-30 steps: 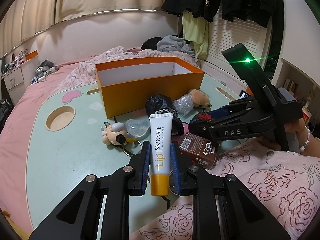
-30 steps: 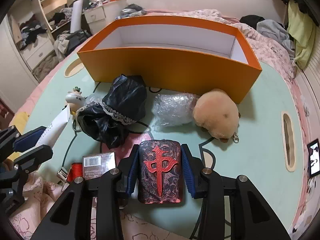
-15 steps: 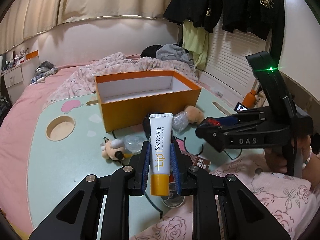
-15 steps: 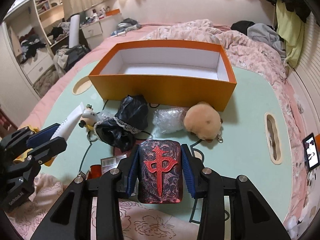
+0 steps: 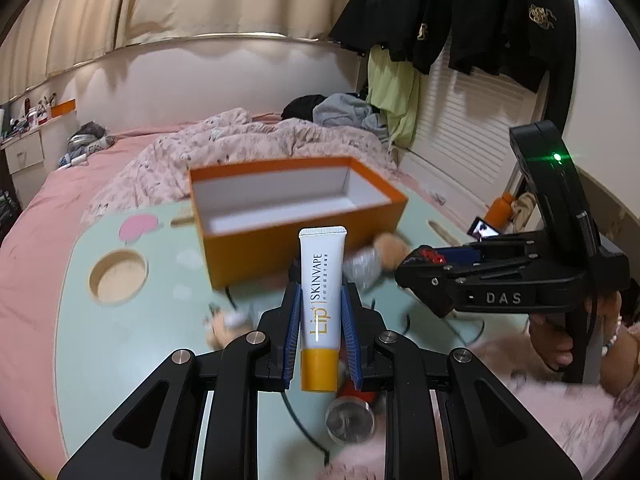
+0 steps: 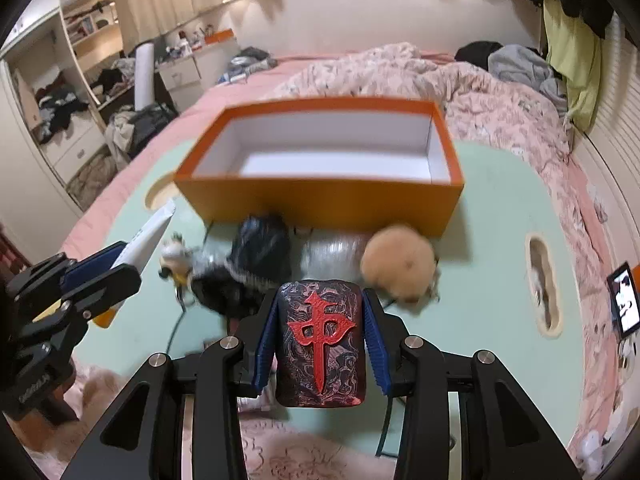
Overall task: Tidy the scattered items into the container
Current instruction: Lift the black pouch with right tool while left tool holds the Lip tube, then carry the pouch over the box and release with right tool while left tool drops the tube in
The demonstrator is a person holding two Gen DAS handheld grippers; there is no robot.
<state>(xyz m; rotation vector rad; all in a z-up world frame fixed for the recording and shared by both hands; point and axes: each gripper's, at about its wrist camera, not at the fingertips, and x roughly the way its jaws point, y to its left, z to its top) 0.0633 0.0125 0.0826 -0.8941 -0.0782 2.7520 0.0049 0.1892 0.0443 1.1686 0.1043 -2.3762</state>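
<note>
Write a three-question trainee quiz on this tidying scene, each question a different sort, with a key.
1. True or false: the orange box already holds the tan plush.
2. Multiple choice: the left tool grips A) a black pouch, B) a white lip balm tube, C) a keychain.
3. Fill in: the right tool is shut on a dark tile bearing a ____ character.

Key: 1 false, the box is empty and the plush lies on the table in front of it; 2 B; 3 red.

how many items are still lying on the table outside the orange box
At least 5: a small figure keychain, a black lacy pouch, a bubble-wrap bundle and a tan plush before the orange box, plus a round-ended item nearer. Others may be hidden.
</note>
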